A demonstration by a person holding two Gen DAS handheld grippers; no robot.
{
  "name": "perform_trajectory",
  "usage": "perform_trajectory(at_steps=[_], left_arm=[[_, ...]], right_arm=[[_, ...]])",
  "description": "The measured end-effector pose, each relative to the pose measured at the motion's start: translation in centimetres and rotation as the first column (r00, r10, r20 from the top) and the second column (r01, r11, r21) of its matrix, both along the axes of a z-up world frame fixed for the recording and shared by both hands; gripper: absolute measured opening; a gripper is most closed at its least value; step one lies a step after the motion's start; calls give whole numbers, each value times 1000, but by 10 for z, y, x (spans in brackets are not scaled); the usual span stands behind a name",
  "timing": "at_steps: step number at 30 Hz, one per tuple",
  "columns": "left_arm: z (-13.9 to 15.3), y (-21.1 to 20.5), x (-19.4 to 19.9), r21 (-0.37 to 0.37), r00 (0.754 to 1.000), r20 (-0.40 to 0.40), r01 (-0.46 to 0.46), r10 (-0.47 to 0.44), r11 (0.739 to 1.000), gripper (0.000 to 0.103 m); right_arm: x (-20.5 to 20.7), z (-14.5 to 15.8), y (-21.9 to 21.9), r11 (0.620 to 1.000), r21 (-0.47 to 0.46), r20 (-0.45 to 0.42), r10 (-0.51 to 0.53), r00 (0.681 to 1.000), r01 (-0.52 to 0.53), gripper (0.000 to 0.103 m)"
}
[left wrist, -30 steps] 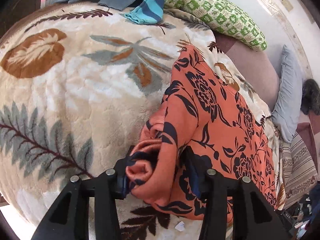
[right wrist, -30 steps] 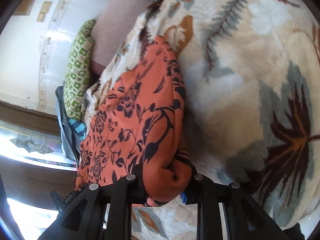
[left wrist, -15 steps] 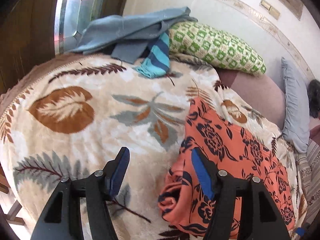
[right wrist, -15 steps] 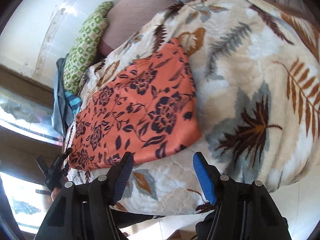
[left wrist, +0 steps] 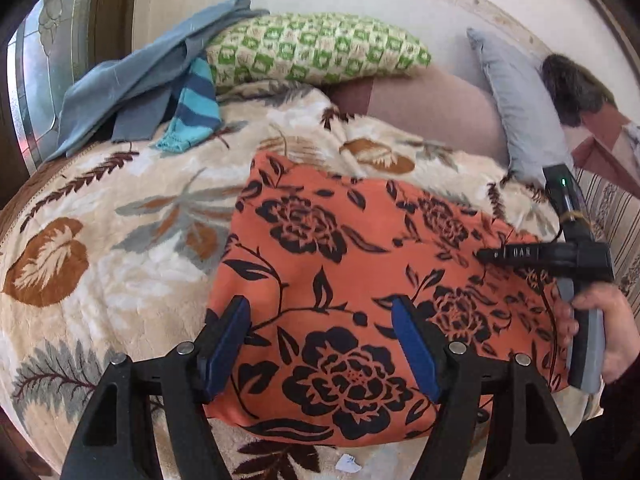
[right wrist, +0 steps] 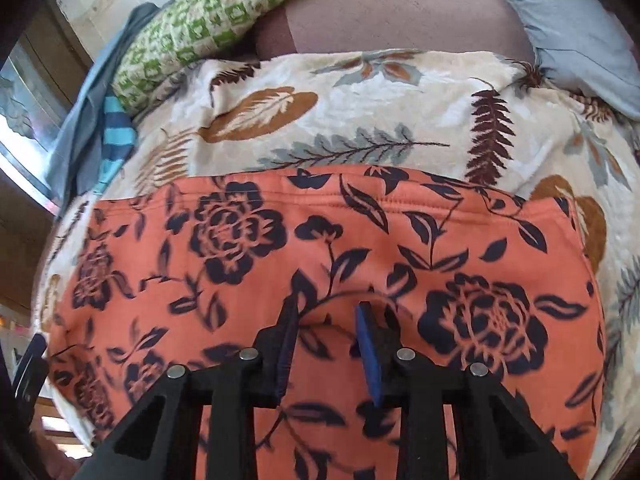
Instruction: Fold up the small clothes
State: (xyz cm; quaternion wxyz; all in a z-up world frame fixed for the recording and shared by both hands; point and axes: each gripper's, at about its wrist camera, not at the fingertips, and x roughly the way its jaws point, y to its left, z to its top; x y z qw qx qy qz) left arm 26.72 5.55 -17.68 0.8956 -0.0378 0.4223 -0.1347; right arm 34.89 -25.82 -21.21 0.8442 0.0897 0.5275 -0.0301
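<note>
Fingers of my left gripper (left wrist: 320, 348) stand spread, empty, above the orange floral garment (left wrist: 360, 280); my right gripper (right wrist: 328, 344) hovers part-open, holding nothing. Garment lies flat on the leaf-print blanket (left wrist: 100, 220). Soft, light, limp: I judge the stitched far hem (right wrist: 400, 200) the best grip.

Home bedroom, by the look of it. A bed is lying under a plush leaf-print blanket (left wrist: 120, 248), with a green checked pillow (left wrist: 316, 50) and a grey pillow (left wrist: 516, 108) resting against the wall. Loose blue-grey clothes (left wrist: 132, 80) are piling near what is possibly a window (left wrist: 36, 92).
</note>
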Motion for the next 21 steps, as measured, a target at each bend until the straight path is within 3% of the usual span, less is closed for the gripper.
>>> perform_trajectory(at_steps=[4, 6, 9, 14, 19, 21], left_arm=[[-11, -12, 0, 149, 1000, 4, 13, -14, 989, 74], [-11, -15, -2, 178, 1000, 16, 20, -23, 984, 74], [-6, -5, -3, 122, 1000, 25, 1, -4, 993, 74], [5, 20, -7, -14, 997, 32, -64, 65, 998, 74], [7, 34, -22, -93, 993, -5, -116, 116, 989, 76], [11, 33, -35, -81, 990, 3, -137, 138, 987, 77]], right_arm=[[36, -5, -20, 998, -39, 59, -48, 997, 51, 30], [49, -3, -35, 995, 5, 43, -98, 994, 98, 30], [42, 19, -47, 989, 60, 76, -138, 987, 134, 30], [-20, 62, -42, 989, 139, 151, -70, 986, 49, 30], [-93, 71, -14, 981, 183, 171, 30, 985, -62, 30], [-113, 66, 1, 976, 195, 174, 64, 983, -98, 30]])
